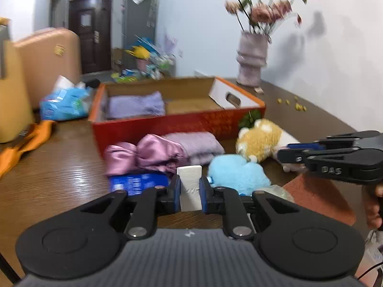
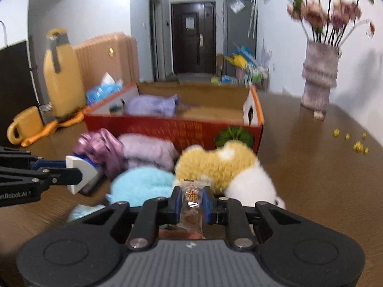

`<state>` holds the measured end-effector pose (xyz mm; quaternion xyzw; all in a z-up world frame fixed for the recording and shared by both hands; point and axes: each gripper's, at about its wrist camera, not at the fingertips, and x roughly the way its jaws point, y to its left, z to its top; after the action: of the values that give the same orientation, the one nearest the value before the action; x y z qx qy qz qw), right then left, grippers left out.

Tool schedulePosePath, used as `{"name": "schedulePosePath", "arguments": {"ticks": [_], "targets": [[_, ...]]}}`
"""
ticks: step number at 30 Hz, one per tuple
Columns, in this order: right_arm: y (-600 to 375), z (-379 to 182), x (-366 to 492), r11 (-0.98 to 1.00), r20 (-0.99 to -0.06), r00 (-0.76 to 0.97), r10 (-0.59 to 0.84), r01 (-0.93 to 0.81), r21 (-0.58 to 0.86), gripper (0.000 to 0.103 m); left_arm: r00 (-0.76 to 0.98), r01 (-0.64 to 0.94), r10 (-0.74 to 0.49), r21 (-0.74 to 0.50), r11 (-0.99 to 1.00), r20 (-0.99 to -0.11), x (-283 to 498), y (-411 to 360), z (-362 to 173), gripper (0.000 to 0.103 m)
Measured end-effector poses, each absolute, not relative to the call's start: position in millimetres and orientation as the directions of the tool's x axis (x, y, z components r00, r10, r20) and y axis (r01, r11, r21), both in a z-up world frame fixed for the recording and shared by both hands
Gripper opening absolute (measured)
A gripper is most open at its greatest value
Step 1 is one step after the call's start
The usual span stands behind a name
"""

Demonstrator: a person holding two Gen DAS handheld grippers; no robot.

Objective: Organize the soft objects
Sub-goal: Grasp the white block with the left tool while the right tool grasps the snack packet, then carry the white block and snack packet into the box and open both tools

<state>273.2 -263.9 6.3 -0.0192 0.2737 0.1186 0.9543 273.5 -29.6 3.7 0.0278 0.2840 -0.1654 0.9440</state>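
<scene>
My left gripper (image 1: 190, 185) is shut on a white block (image 1: 190, 177), held upright above the table. In the right wrist view my right gripper (image 2: 191, 197) is shut on a clear snack packet (image 2: 191, 195). Ahead lie a pink satin cloth (image 1: 146, 153), a folded lilac towel (image 1: 198, 143), a blue plush (image 1: 237, 172) and a yellow-and-white plush (image 1: 261, 141). Behind them stands a red cardboard box (image 1: 167, 124) with another lilac towel (image 1: 135, 105) inside. The right gripper (image 1: 284, 154) reaches in beside the yellow plush.
A vase of flowers (image 1: 252, 59) stands at the back right, with small yellow bits (image 1: 299, 105) nearby. A blue packet (image 1: 138, 181) lies under the satin cloth. An orange strap (image 1: 28, 141), a tissue pack (image 1: 64, 102), a yellow jug (image 2: 62, 79) and a mug (image 2: 24, 124) crowd the left.
</scene>
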Motion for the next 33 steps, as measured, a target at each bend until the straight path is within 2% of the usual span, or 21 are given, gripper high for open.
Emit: {"name": "schedulePosePath", "arguments": {"ticks": [5,10,18,22,25,30,33], "targets": [[-269,33,235,0.963,-0.448,0.857,0.256,-0.266,0.043,0.018,0.833,0.286,-0.259,-0.021,0.958,-0.488,232,-20,31,0.017],[-270,44,211,0.957,-0.412,0.867,0.281,-0.285,0.053,0.018,0.859,0.274,-0.249,-0.009,0.962,-0.447,208,-22,47,0.017],[-269,57,227,0.934,-0.391,0.850,0.353,-0.346,0.091,0.018,0.857,0.313,-0.275,0.016,0.950,-0.437,226,-27,65,0.017],[-274,76,288,0.908,-0.401,0.815,0.418,-0.389,0.157,0.018,0.823,0.358,-0.333,-0.035,0.933,-0.459,291,-38,89,0.017],[-279,90,361,0.898,-0.427,0.791,0.438,-0.369,0.237,0.018,0.775,0.378,-0.364,-0.083,0.922,-0.517,369,-51,100,0.017],[-279,87,511,0.895,-0.557,0.707,0.436,-0.272,0.354,0.018,0.724,0.305,-0.303,-0.106,0.946,-0.620,507,-80,81,0.017],[-275,68,581,0.915,-0.632,0.672,0.385,-0.190,0.355,0.018,0.669,0.262,-0.280,-0.134,0.956,-0.689,572,-92,54,0.018]]}}
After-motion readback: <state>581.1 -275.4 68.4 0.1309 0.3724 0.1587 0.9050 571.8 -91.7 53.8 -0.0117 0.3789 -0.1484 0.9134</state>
